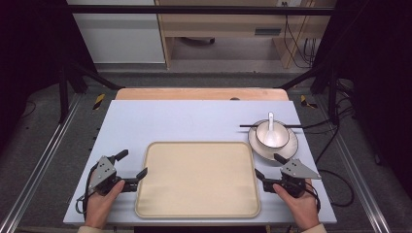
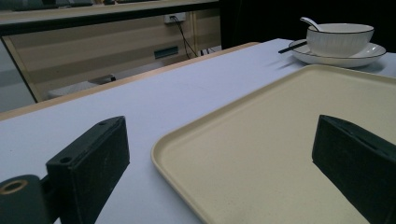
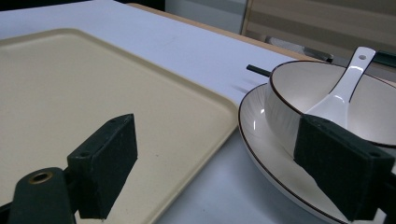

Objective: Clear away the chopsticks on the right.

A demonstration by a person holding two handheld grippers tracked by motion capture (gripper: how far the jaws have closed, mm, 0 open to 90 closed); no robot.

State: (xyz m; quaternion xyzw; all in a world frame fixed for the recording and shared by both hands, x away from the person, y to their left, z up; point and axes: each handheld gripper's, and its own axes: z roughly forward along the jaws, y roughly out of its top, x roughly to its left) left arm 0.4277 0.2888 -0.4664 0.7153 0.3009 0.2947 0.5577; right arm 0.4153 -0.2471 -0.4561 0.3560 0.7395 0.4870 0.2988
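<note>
A beige tray (image 1: pixel 197 179) lies empty at the table's near middle. Right of its far corner a white bowl (image 1: pixel 272 135) stands on a white plate (image 1: pixel 289 145), with a white spoon (image 1: pixel 270 119) in it. Black chopsticks (image 1: pixel 247 126) rest across the plate's far rim. My left gripper (image 1: pixel 133 163) is open at the tray's left edge, and in its own view the left gripper (image 2: pixel 219 158) has the tray's corner (image 2: pixel 289 140) between its jaws. My right gripper (image 1: pixel 268 166) is open at the tray's right edge, and in its own view the right gripper (image 3: pixel 224 163) looks on the tray (image 3: pixel 93 84), plate (image 3: pixel 261 140) and bowl (image 3: pixel 289 107).
A pale blue mat (image 1: pixel 170 121) covers the table, and a wooden strip (image 1: pixel 199 93) shows at its far edge. Beyond it stand a wooden desk (image 1: pixel 233 24) and hanging cables (image 1: pixel 301 43). Dark frame legs (image 1: pixel 68 82) flank the table.
</note>
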